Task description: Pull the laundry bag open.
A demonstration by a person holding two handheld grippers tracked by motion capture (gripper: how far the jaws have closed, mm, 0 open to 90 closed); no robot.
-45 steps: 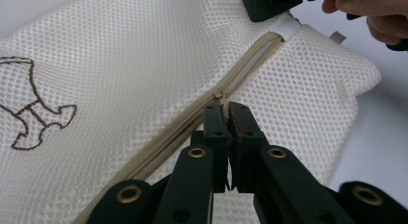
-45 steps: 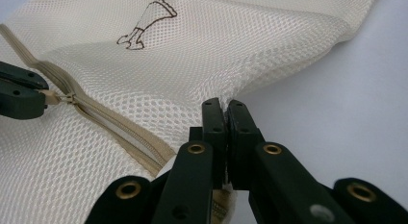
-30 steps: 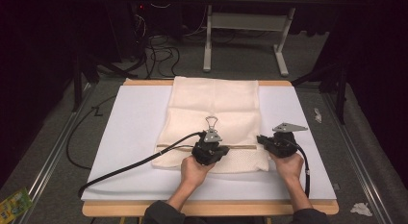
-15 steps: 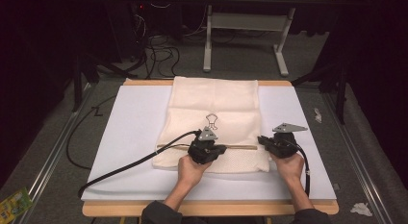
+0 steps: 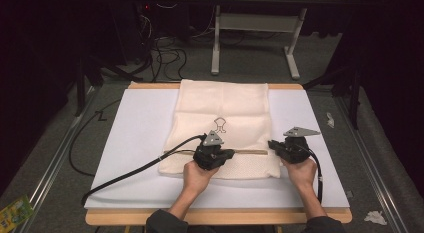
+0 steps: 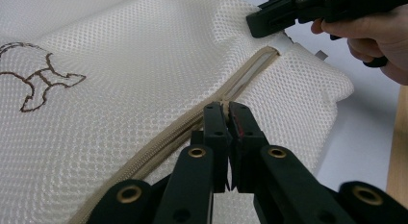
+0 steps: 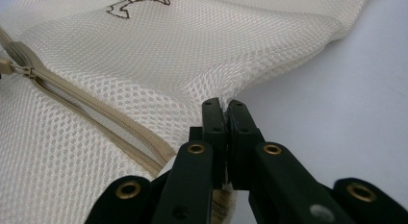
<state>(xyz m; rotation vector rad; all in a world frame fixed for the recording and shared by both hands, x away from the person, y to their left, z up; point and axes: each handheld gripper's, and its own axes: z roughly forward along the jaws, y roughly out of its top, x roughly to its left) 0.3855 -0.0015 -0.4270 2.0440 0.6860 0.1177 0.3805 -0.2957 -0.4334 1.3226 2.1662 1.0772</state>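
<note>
Mesh laundry bag point(image 5: 222, 128) lies flat on the white sheet point(image 5: 130, 143) that covers the counter point(image 5: 215, 217), spread out ahead of both tools, its tan zipper point(image 5: 250, 152) running crosswise between them. That layout suits the work in hand, which I judge to be running the zipper: one tool anchors the bag while the other takes the slider along the track.

Left tool point(image 6: 225, 111) has its jaws pressed together on the zipper line, and in the left gripper view the tips meet right on the tan tape, apparently pinching the slider or its pull; the exact piece is hidden between the pads. Beyond those tips the track gapes open, showing a pale slot; behind them, toward the hand, the teeth look joined.

Right tool point(image 7: 225, 108) is clamped on the bag's edge at the zipper's far end, its jaws closed on a fold of mesh just beside the end of the tan tape. Holding there keeps the fabric taut, so the track stays straight and the mesh does not bunch in front of the slider.

From above, the left tool point(image 5: 214, 155) sits mid-bag and the right tool point(image 5: 286, 149) at the bag's right edge, well apart, with the open stretch of zipper between them. A small brown outline figure point(image 5: 220, 124) is stitched on the mesh just beyond the left tool, clear of the zipper.
</note>
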